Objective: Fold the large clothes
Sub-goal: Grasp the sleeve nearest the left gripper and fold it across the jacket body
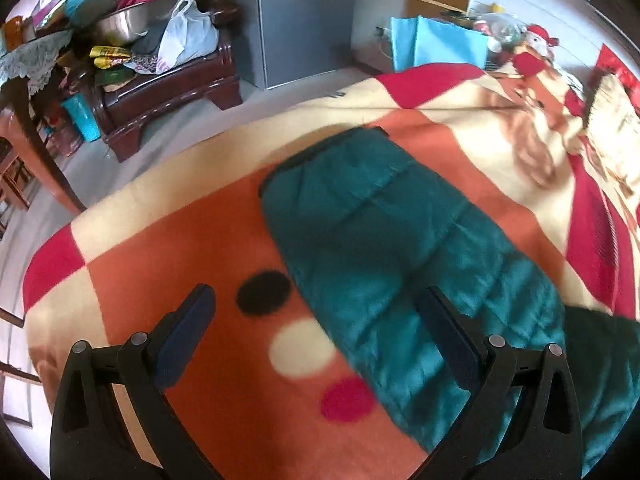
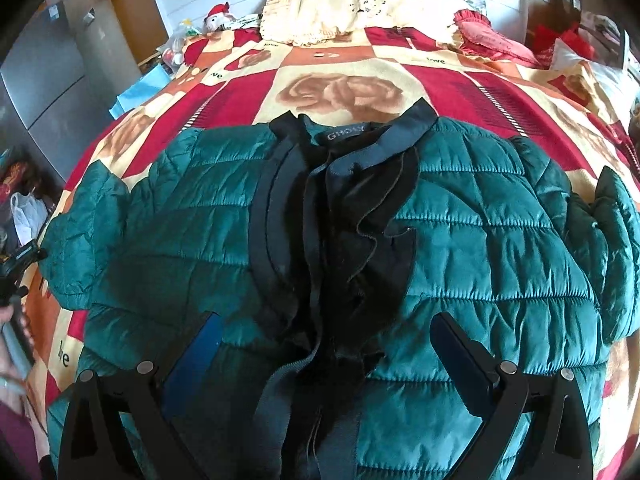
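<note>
A teal quilted puffer jacket (image 2: 480,240) with a black collar and an open front zipper lies face up on the bed. In the left wrist view, one of its sleeves (image 1: 380,232) stretches away across the blanket. My left gripper (image 1: 316,300) is open and empty, hovering above the sleeve's near part. My right gripper (image 2: 328,328) is open and empty, above the jacket's lower front by the zipper. The left gripper also shows at the far left edge of the right wrist view (image 2: 16,272).
The bed is covered by a red, orange and cream patterned blanket (image 1: 180,248). A cream pillow cover (image 2: 352,8) and a red cushion (image 2: 492,36) lie at the headboard. Left of the bed stand a grey cabinet (image 1: 296,20) and a cluttered wooden bench (image 1: 168,80).
</note>
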Tool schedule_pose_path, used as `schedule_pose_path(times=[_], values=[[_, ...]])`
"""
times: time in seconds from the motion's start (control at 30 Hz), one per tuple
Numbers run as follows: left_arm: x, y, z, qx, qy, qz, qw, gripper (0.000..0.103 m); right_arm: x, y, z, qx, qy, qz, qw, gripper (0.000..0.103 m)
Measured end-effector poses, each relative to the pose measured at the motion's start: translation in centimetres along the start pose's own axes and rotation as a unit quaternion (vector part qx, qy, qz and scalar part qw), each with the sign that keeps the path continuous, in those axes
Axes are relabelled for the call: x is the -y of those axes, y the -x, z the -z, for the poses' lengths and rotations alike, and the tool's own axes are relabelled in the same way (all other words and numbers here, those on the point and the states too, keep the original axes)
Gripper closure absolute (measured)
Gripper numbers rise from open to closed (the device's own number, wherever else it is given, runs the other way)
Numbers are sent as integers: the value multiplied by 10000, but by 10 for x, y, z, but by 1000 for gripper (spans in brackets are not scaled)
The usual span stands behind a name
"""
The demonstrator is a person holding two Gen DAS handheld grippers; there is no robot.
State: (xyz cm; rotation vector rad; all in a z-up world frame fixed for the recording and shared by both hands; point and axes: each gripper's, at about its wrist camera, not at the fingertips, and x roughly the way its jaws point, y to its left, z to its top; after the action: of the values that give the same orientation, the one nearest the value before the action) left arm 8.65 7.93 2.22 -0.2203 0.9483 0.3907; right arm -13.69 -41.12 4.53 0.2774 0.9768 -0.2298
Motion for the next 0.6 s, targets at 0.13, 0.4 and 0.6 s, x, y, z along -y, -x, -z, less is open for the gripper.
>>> schedule_pose_path(times=[0.13,0.4,0.6], values=[[9,-8,-8,162,-173,-30,9997,4,-3,3,1,-3,68,14,10000,0],[13,-26,-19,43,-19,704,9975,36,-10,1,4,-84,129,-16,9999,0],[7,-10,-22,-42,-31,1251,9921,87,-7,2,7,-131,118,-13,9998,0]])
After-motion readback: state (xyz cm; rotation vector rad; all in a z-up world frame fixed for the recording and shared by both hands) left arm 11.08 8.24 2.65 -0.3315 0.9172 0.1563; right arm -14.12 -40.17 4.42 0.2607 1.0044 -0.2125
